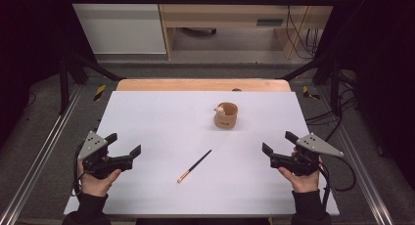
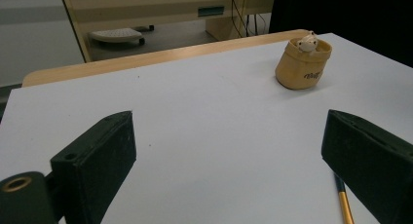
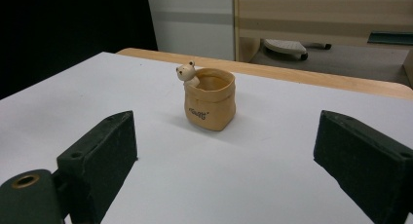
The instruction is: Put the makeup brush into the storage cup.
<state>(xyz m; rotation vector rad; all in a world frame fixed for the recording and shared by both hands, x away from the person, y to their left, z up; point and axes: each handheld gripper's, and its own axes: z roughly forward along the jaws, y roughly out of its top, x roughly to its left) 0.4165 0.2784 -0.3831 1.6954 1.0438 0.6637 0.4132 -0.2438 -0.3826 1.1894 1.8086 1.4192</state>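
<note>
The thin black brush with an orange tip [image 1: 195,165] lies flat mid-counter, between both empty grippers, left [image 1: 128,145] and right [image 1: 275,143] (jaws apart). Lying so low, it could roll or skid from a pinch; the tan bear-trimmed pot [image 1: 225,115] might tip.

Looks like a lab recording rig. White bench [image 1: 161,186] inside a black metal frame [image 1: 63,78], loose cables [image 1: 298,34] behind. Wooden cabinet [image 1: 220,14] at back, probably office furniture.

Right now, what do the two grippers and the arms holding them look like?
Both are black handheld tools. The left gripper and right gripper each have two blocky black fingers, a grey three-cornered plate on top and a black cable trailing off. The person wears dark long sleeves.
</note>
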